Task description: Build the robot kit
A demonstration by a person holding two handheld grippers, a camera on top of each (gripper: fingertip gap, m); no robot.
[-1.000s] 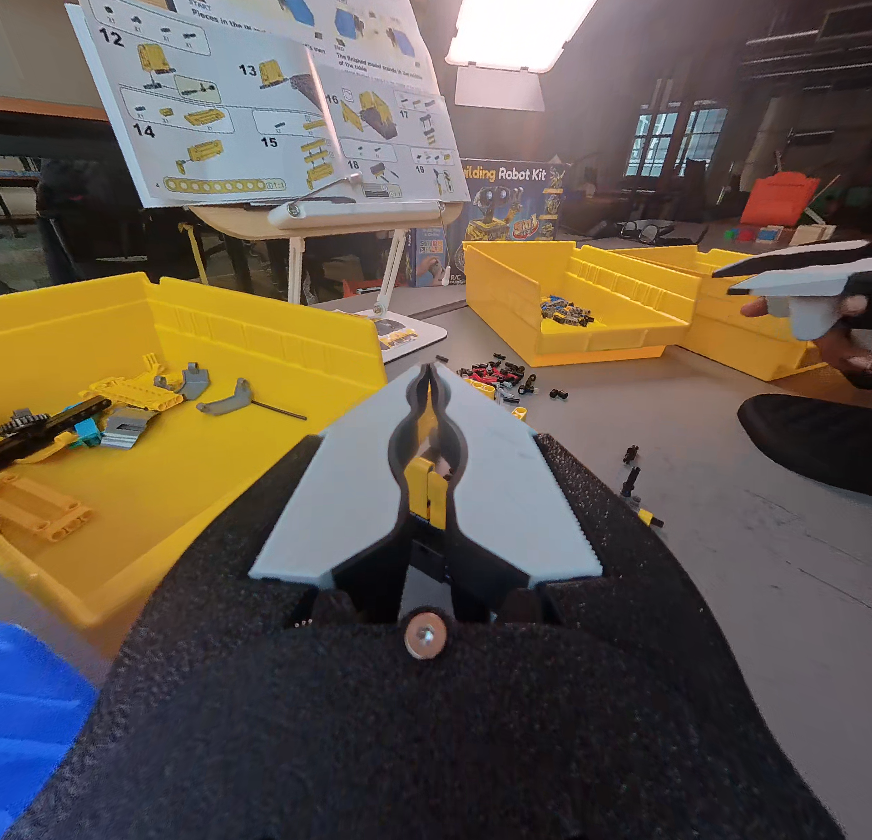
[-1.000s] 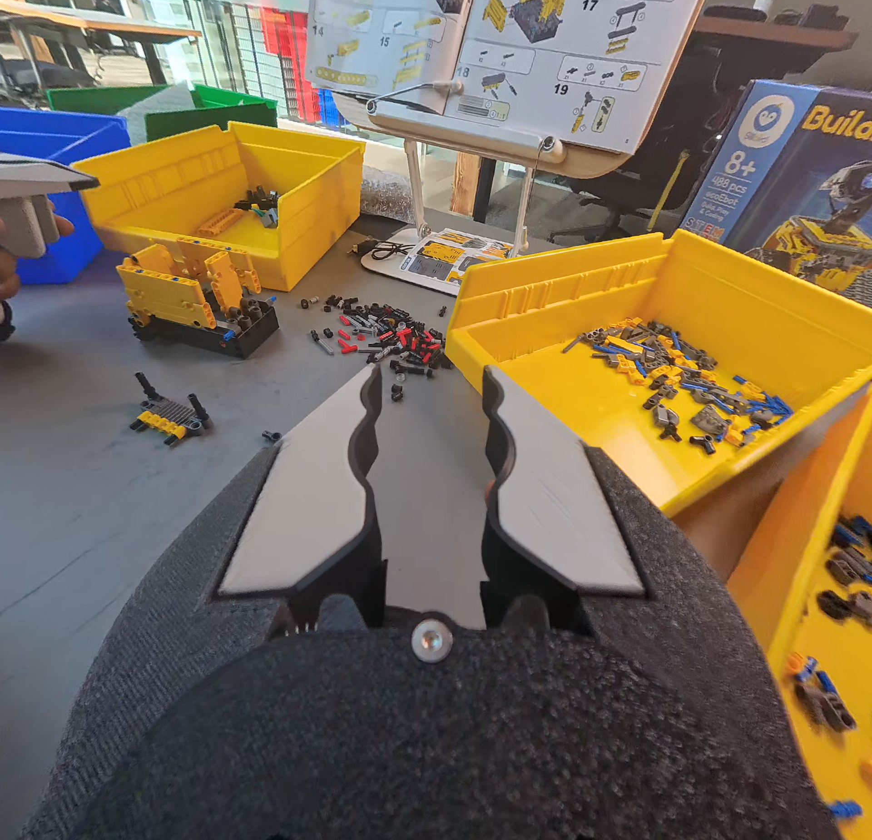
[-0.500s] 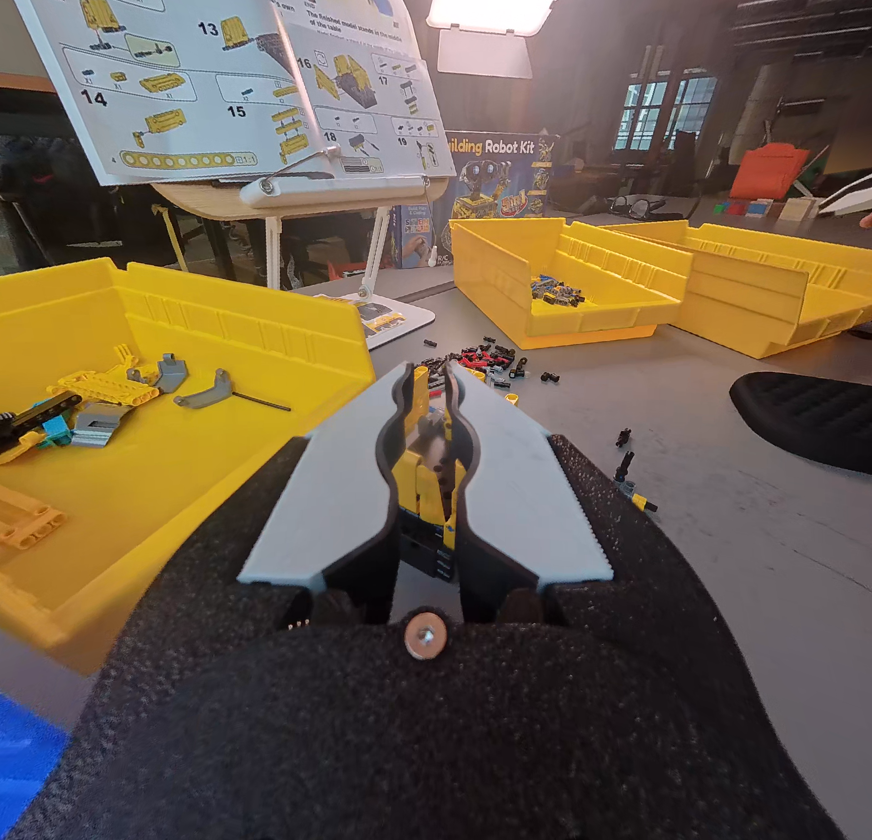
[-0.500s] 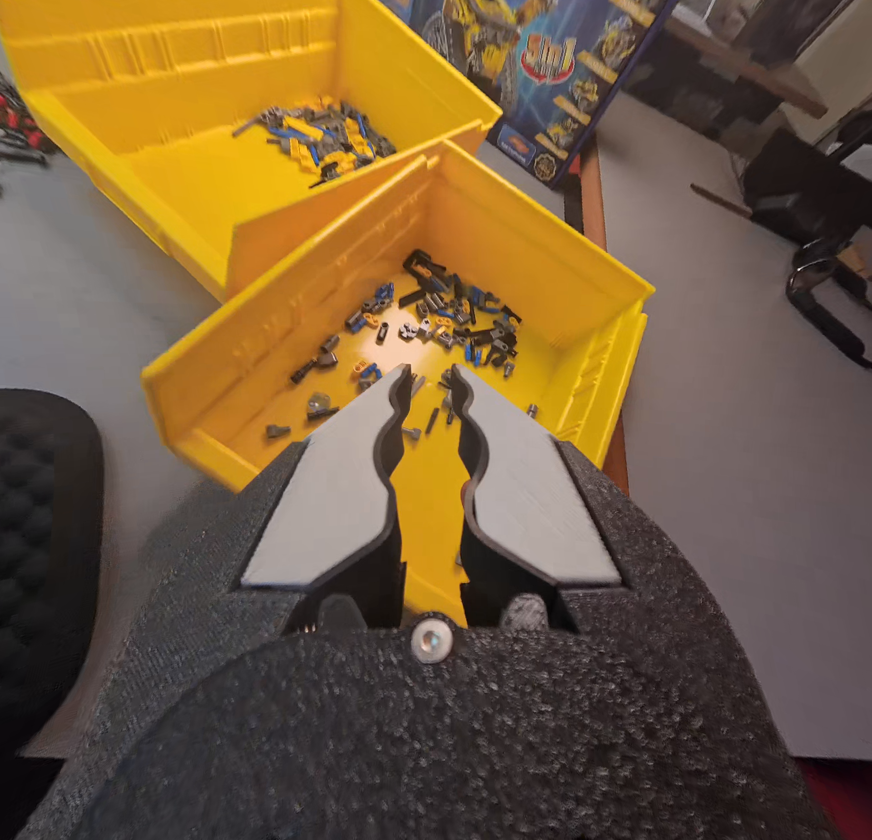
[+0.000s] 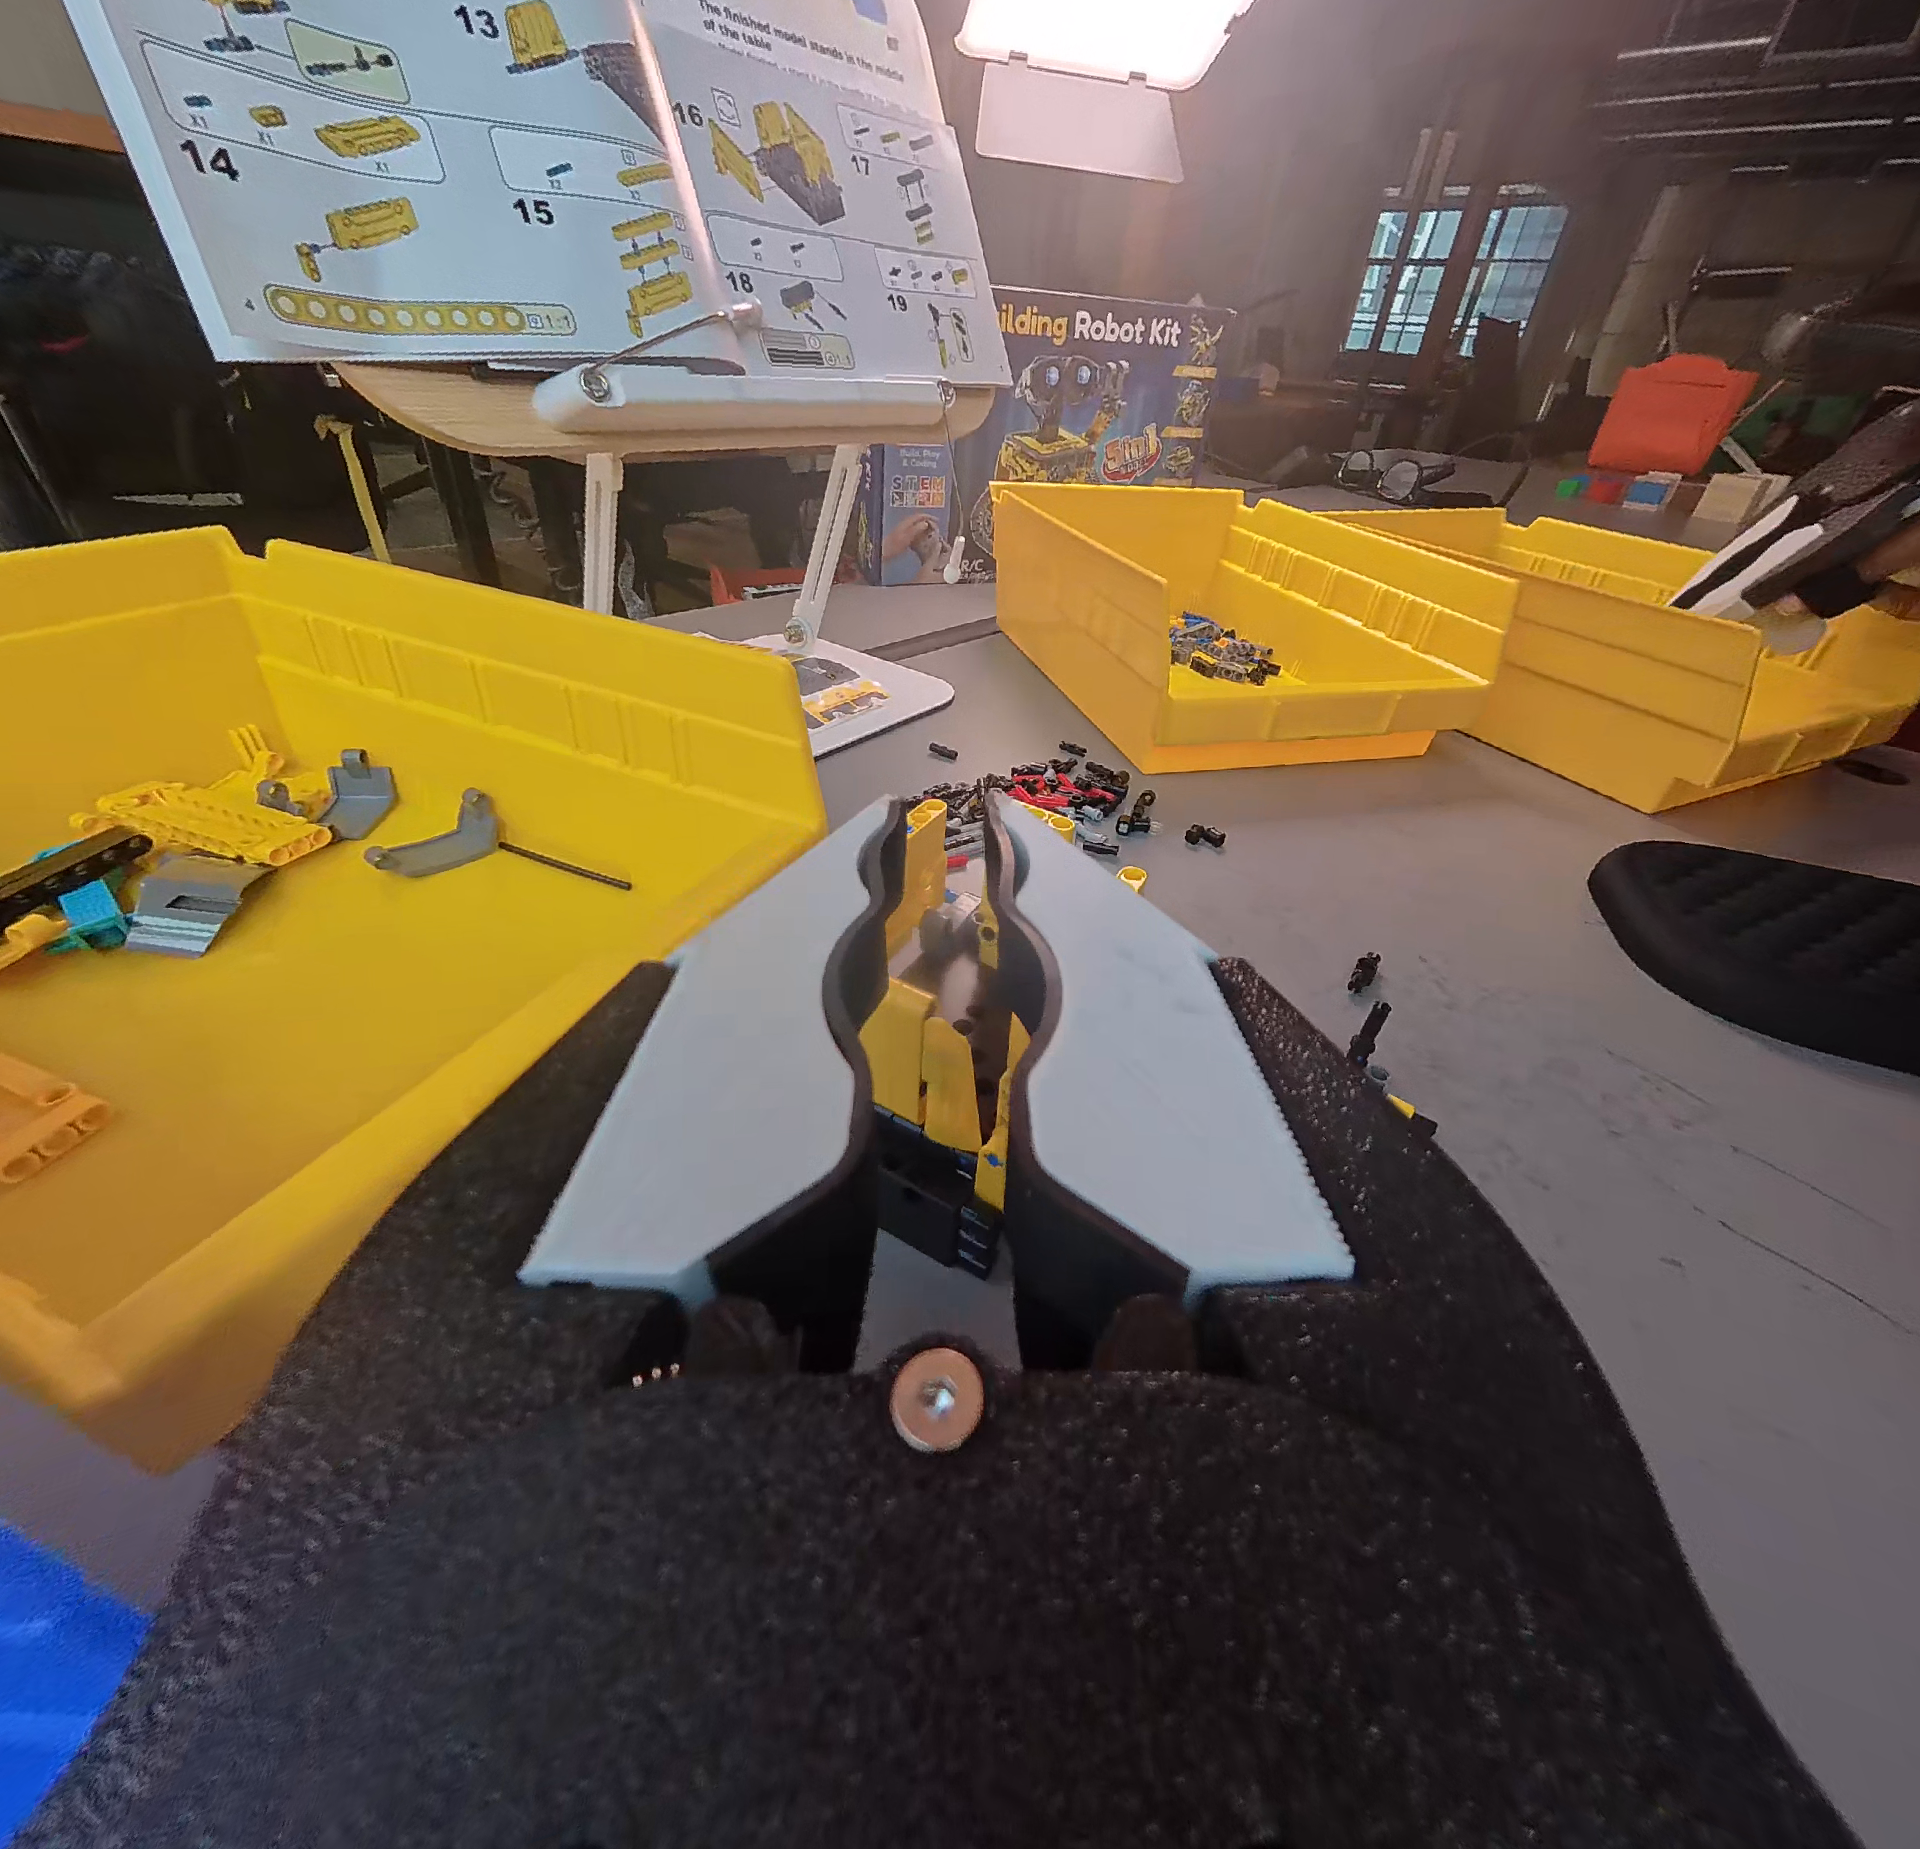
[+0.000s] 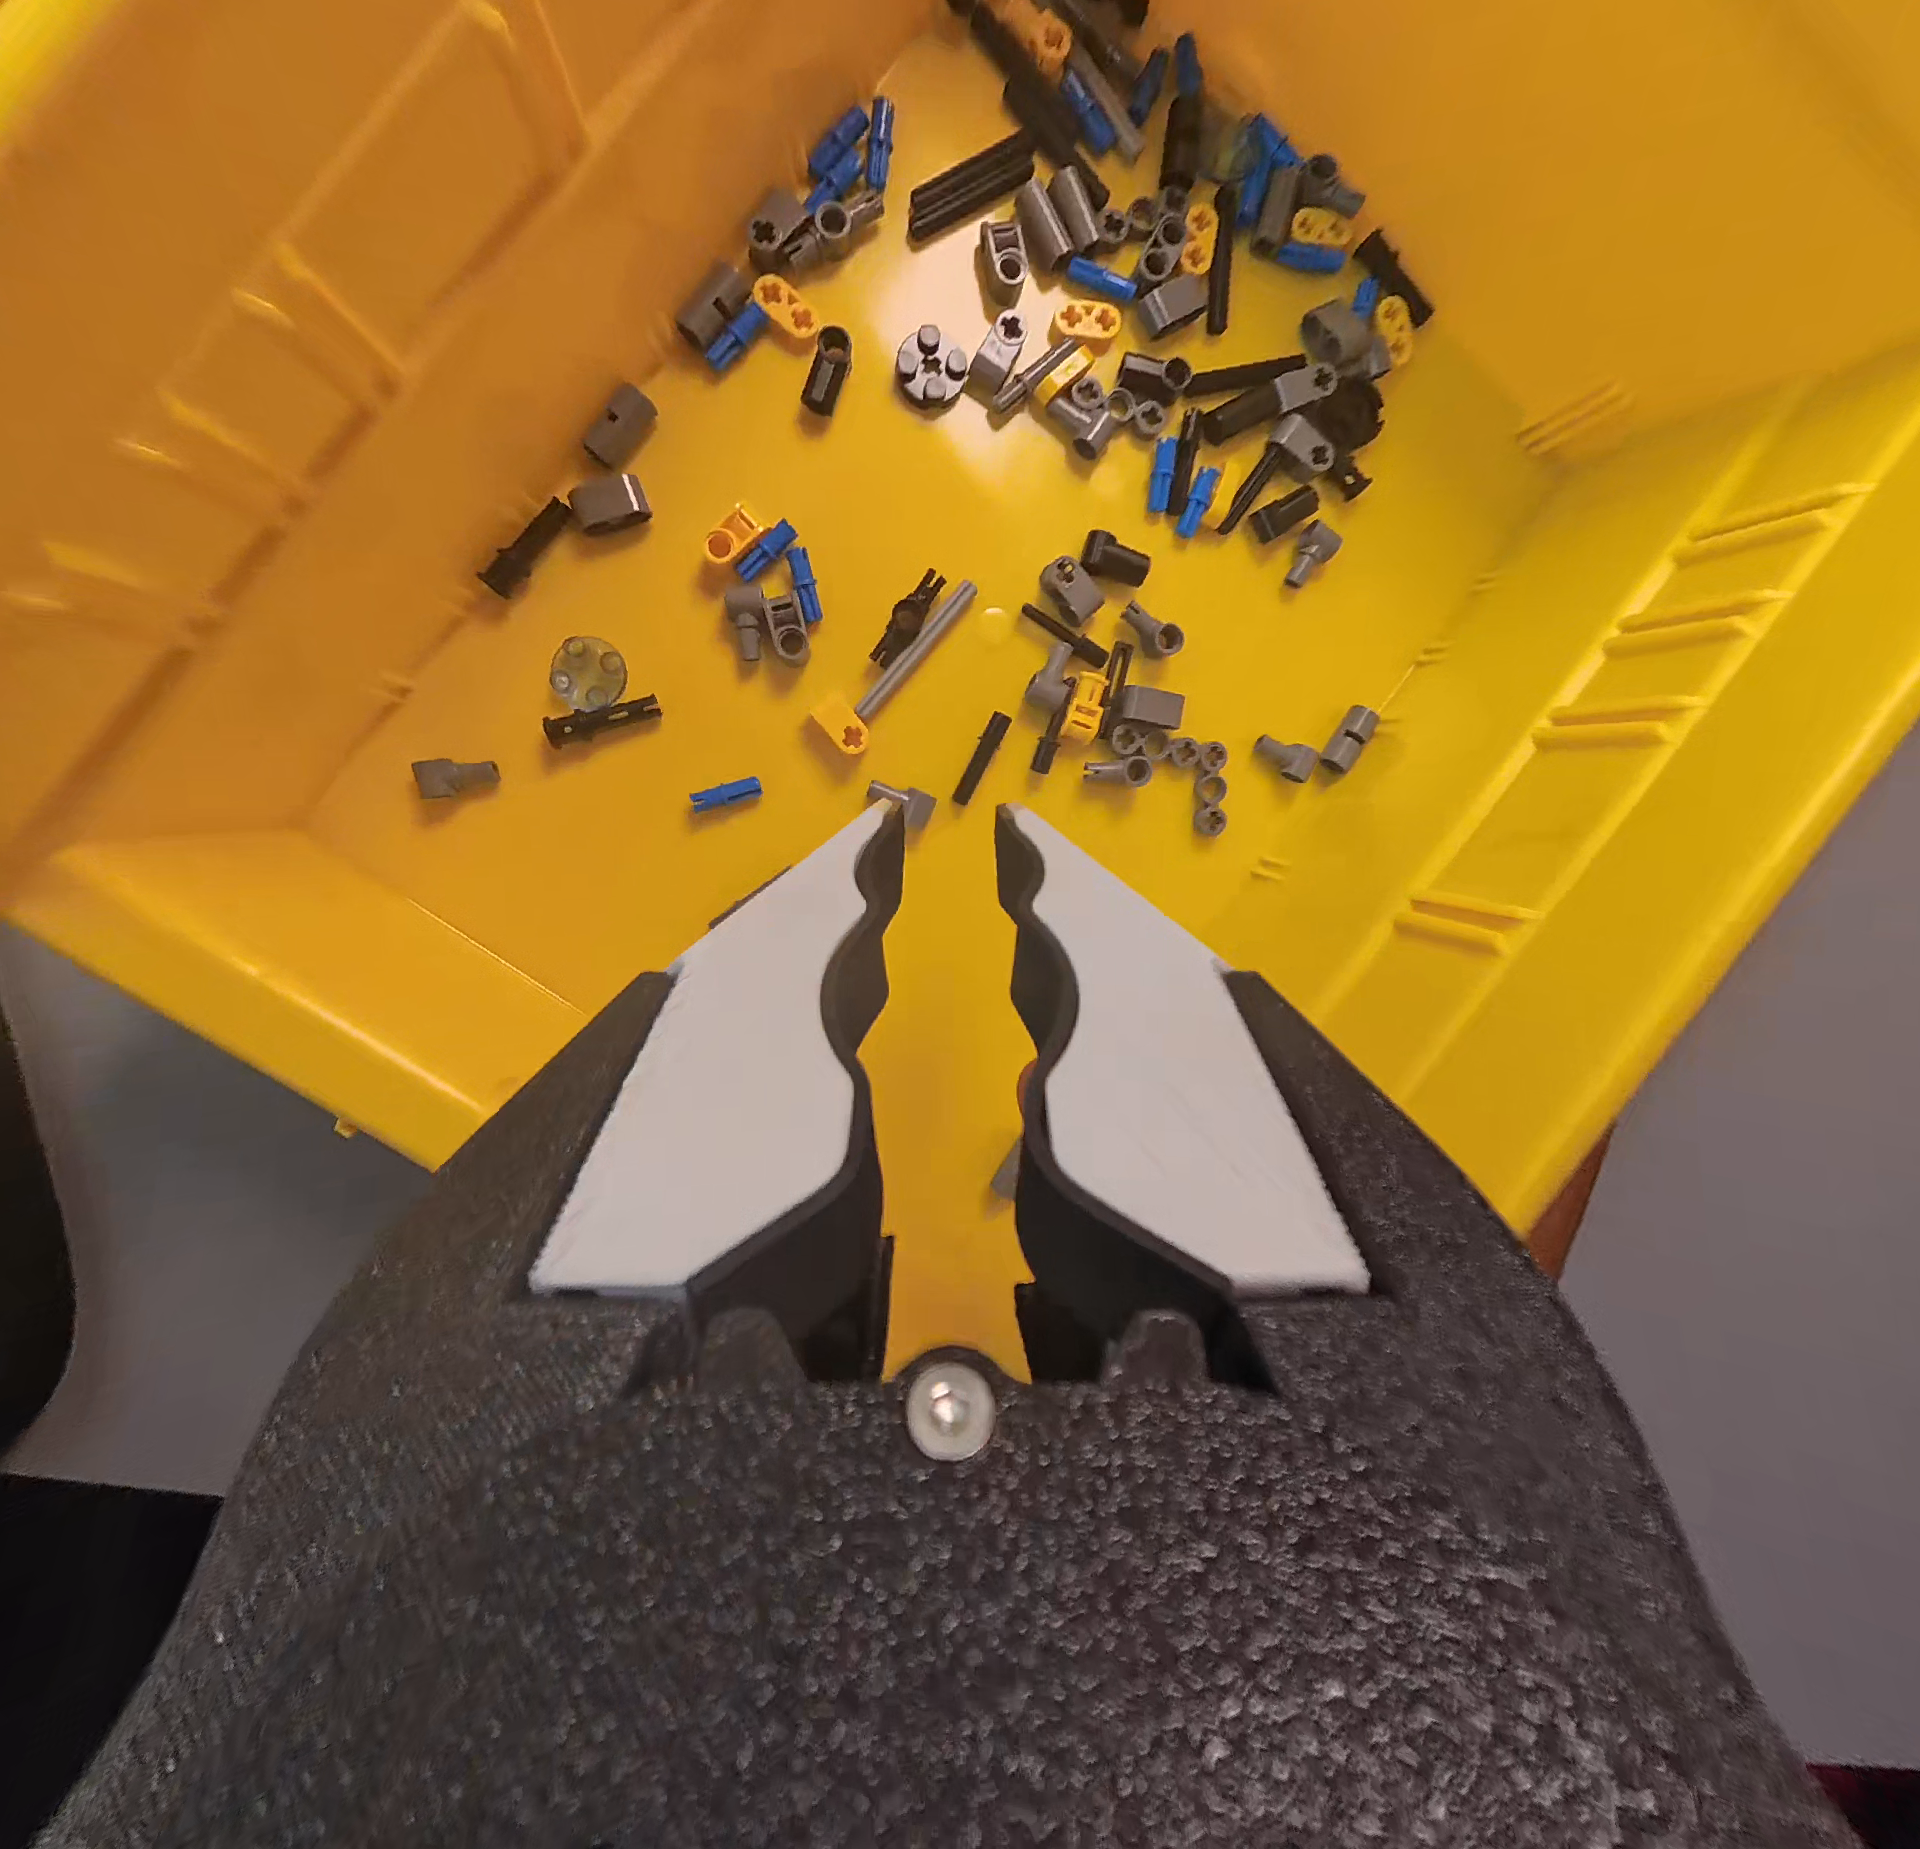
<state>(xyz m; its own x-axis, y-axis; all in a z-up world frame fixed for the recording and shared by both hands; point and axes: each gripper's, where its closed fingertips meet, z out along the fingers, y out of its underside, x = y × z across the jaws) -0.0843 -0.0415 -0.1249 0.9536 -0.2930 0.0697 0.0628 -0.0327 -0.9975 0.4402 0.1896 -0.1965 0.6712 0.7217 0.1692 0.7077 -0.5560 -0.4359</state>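
Grippers first. Left gripper (image 5: pixel 961 823): grey fingers nearly together, w/ a yellow-and-black brick-built assembly (image 5: pixel 935 1061) in the gap between them. Can't tell if the pads actually pinch it or just straddle it. It sits low over the grey tabletop (image 5: pixel 1558 1280). At 9 o'clock, touching or just beside it, is an open yellow plastic bin (image 5: pixel 468 656) w/ a few larger grey and yellow parts. At 12 lies a loose scatter of small black and red pins (image 5: pixel 1039 791), and beyond that a printed instruction sheet on a white stand (image 5: pixel 520 137). A black ribbed pad (image 5: pixel 1766 947) is at 3.

Right gripper (image 6: pixel 945 812): fingers slightly apart, nothing between them, pointing down into a second yellow plastic bin (image 6: pixel 312 241). Nearest to its left tip is a small grey angled connector (image 6: pixel 906 802), touching or almost. The rest of the small blue, black and grey pins (image 6: pixel 1143 293) spread from 11 to 1.
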